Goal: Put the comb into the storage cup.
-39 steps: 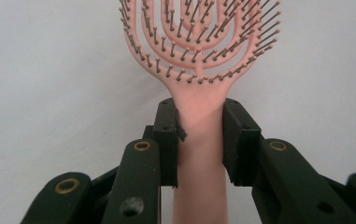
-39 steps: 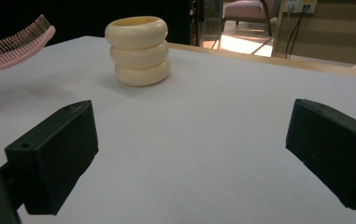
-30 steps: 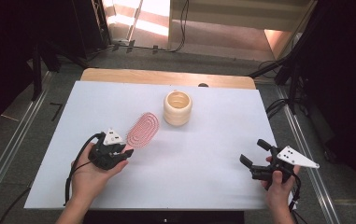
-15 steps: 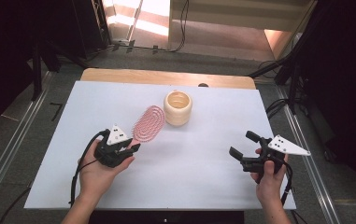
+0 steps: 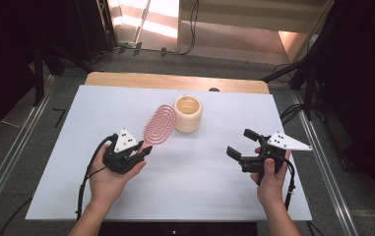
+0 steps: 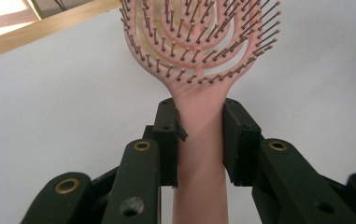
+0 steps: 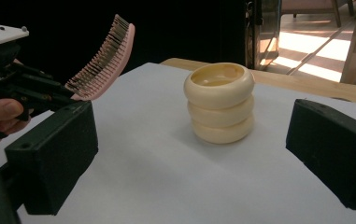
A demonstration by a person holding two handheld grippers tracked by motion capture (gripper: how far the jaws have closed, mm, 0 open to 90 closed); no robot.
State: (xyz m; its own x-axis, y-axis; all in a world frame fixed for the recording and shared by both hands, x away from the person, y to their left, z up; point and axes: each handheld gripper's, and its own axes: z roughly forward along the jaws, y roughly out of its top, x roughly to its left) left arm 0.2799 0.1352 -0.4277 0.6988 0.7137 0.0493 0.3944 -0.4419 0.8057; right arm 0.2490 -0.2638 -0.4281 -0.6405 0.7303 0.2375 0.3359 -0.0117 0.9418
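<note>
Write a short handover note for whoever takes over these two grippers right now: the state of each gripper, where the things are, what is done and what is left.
Left gripper: shut on the handle of the pink hairbrush, which is lifted off the table, bristle head slanting up toward the cup.
Right gripper: open, empty, pointing at the cream ribbed cup from some way off.
Cup: upright on the white table, near the far edge, nothing visible inside it.
Done: brush picked up.
Left, probably: steady the cup with the right gripper and stand the brush in it.
</note>
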